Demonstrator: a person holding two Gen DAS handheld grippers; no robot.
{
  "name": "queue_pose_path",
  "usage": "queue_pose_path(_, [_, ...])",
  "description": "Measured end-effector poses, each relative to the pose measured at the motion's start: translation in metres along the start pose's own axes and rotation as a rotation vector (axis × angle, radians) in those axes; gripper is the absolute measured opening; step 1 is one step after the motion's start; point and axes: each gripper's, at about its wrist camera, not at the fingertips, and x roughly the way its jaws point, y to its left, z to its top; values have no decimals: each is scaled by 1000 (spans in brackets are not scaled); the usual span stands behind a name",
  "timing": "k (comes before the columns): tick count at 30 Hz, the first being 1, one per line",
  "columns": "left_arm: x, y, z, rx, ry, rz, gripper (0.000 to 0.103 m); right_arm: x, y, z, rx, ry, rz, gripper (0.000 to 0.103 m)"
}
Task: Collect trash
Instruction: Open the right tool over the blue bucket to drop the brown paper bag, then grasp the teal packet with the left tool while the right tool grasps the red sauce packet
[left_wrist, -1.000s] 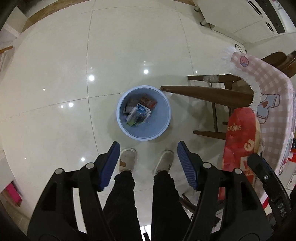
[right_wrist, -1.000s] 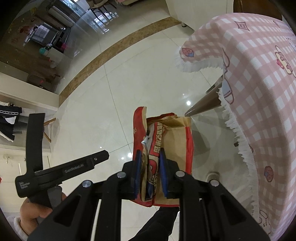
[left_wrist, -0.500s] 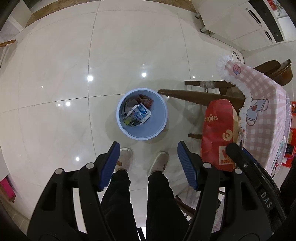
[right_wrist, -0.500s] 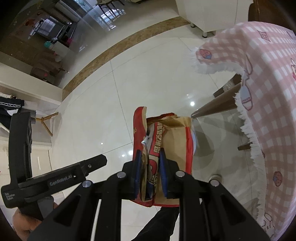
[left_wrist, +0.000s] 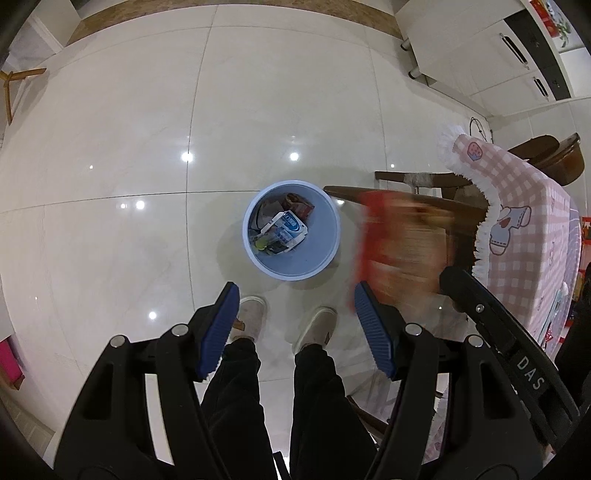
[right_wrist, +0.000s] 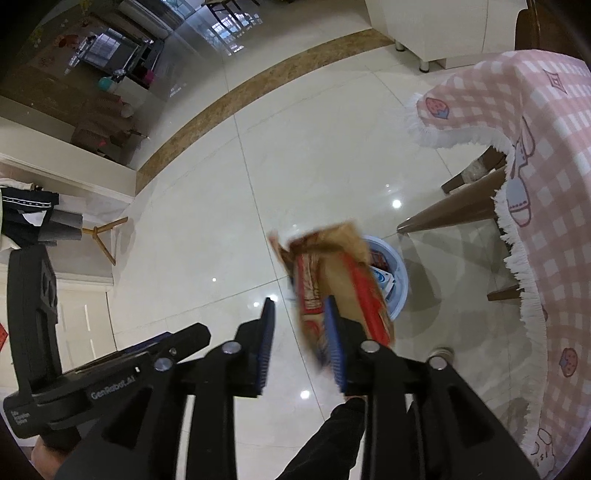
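So we're standing over the bin (left_wrist: 291, 230), a round pale blue one on the shiny tile floor (left_wrist: 147, 129), our shoes (left_wrist: 248, 322) just short of it. It already has some trash in it, a white-and-blue packet and something red. The right gripper (right_wrist: 299, 334) has just been opening its jaws, and the red and tan snack bag (right_wrist: 334, 280) is blurred and no longer between the pads; it sits off to the outside of the right pad (right_wrist: 334, 339), in front of the bin's rim as that camera sees it. From the left wrist the bag (left_wrist: 399, 243) shows as a smear right of the bin, beside the table's pink checked cloth (left_wrist: 532, 229). The left gripper (left_wrist: 293, 328) is wide open with nothing in it.
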Motion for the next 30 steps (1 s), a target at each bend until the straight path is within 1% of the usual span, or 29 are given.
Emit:
queue_pose_path(4, [-1, -5, -5, -2, 1, 0, 64, -7, -7, -5, 4, -3, 5, 33])
queue_pose_path(8, [-5, -23, -12, 14, -8, -5, 64, -23, -22, -10, 21, -25, 8, 33])
queue_pose_path(12, [-18, -59, -18, 72, -40, -21, 64, -51, -41, -12, 45, -70, 14, 33])
queue_pose_path(15, [-35, -93, -24, 127, -88, -44, 64, -90, -59, -15, 61, -144, 21, 33])
queue_pose_path(18, [-56, -141, -31, 218, -160, -68, 64, -131, -83, -19, 83, -230, 17, 33])
queue_pose_path(19, [-62, -163, -34, 263, -185, -77, 64, -147, -94, -21, 98, -266, 12, 33])
queue_pose_path(20, [-65, -178, -37, 294, -196, -83, 64, -163, -108, -24, 118, -300, 4, 33])
queue_pose_path(21, [-68, -201, -41, 338, -205, -91, 64, -174, -119, -25, 134, -324, -2, 33])
queue_pose_path(22, [-69, -216, -45, 367, -209, -99, 64, -190, -135, -29, 159, -358, -14, 33])
queue_pose_path(24, [-67, -261, -56, 454, -209, -116, 64, -215, -167, -38, 210, -407, -44, 33])
queue_pose_path(27, [-54, -325, -81, 583, -182, -135, 64, -246, -220, -55, 306, -456, -85, 33])
queue_pose_path(28, [-46, -352, -92, 640, -165, -140, 64, -256, -241, -63, 341, -472, -106, 33])
queue_pose_path(30, [-35, -388, -108, 719, -149, -136, 64, -270, -274, -76, 398, -488, -143, 33])
